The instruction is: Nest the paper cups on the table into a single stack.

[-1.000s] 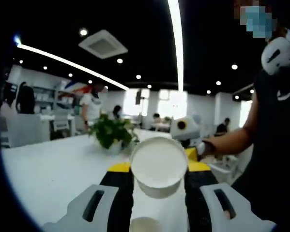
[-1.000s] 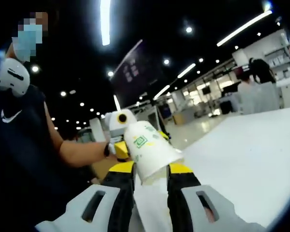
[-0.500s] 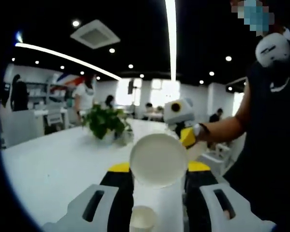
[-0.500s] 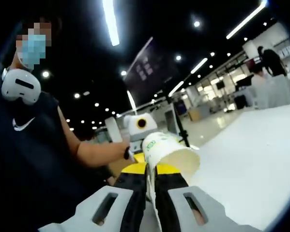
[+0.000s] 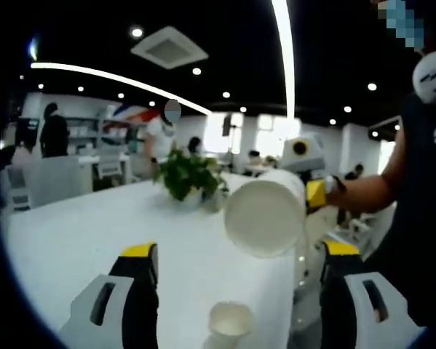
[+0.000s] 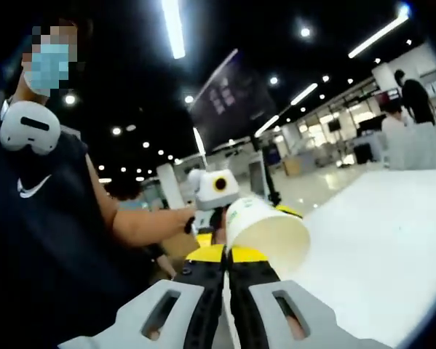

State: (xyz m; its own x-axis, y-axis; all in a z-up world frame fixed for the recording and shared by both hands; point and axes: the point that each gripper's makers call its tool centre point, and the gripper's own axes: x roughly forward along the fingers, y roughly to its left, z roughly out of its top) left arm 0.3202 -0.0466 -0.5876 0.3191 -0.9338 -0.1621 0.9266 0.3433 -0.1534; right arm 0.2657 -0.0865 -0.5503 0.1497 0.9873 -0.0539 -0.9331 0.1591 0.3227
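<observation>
A white paper cup (image 5: pixel 265 218) hangs above the table, its mouth turned toward the left gripper view. My left gripper (image 5: pixel 239 249) is open, with its yellow-tipped jaws wide apart on either side below the cup and not touching it. My right gripper (image 5: pixel 314 195) comes in from the right and pinches the cup's wall. In the right gripper view the same cup (image 6: pixel 270 234), which has a green logo, tilts to the right, and my right gripper (image 6: pixel 226 254) is shut on its rim wall. A second, smaller-looking paper cup (image 5: pixel 230 320) stands upright on the table between the left jaws.
The white table (image 5: pixel 72 247) stretches away to the left and carries a potted plant (image 5: pixel 190 176) further back. The person's forearm (image 5: pixel 363 193) and dark-clothed body (image 6: pixel 43 240) are close by. People, desks and shelves stand in the background.
My left gripper has opened and let go of the cup, which now hangs up and to the right in its view. My right gripper's jaws closed onto the cup's wall and still hold it.
</observation>
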